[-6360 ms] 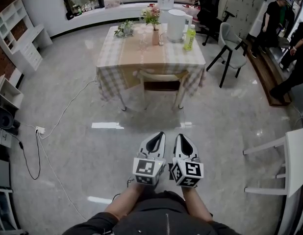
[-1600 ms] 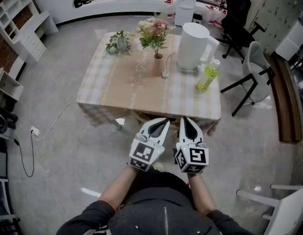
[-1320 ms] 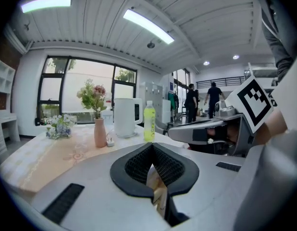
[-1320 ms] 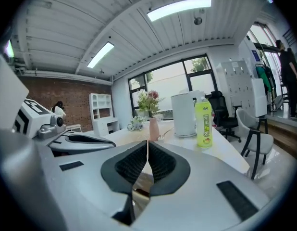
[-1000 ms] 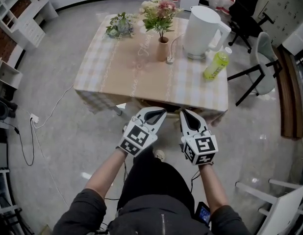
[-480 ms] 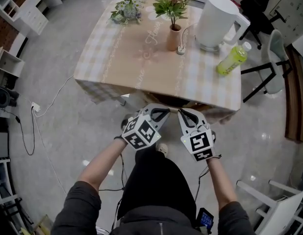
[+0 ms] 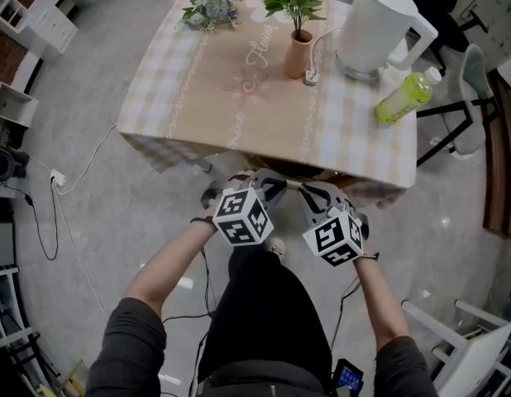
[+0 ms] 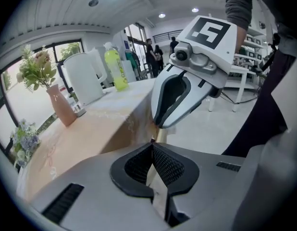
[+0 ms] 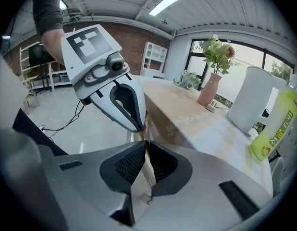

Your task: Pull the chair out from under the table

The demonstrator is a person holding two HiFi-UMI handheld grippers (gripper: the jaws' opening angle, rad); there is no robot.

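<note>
The chair (image 7: 282, 166) is tucked under the checked-cloth table (image 7: 239, 98); only a brown strip of its back shows below the front cloth edge. My left gripper (image 7: 268, 181) and right gripper (image 7: 310, 190) sit side by side just in front of that edge, tips pointing down at the chair back. Both are shut with nothing between the jaws. In the left gripper view the left gripper (image 8: 152, 144) has its tips together, with the right gripper (image 8: 161, 124) just ahead. The right gripper (image 9: 146, 143) likewise has its tips touching, the left gripper (image 9: 141, 127) close by. Whether either touches the chair is hidden.
On the table stand a vase of flowers (image 7: 298, 55), a white jug (image 7: 375, 25), a green bottle (image 7: 403, 98) and a small plant (image 7: 211, 3). A grey chair (image 7: 469, 79) is at the right, a white chair (image 7: 464, 337) at bottom right, and a cable (image 7: 67, 190) on the left floor.
Both grippers have sunk toward the table's front edge and rolled outward, marker cubes now tilted. The table has come closer in the head view.
</note>
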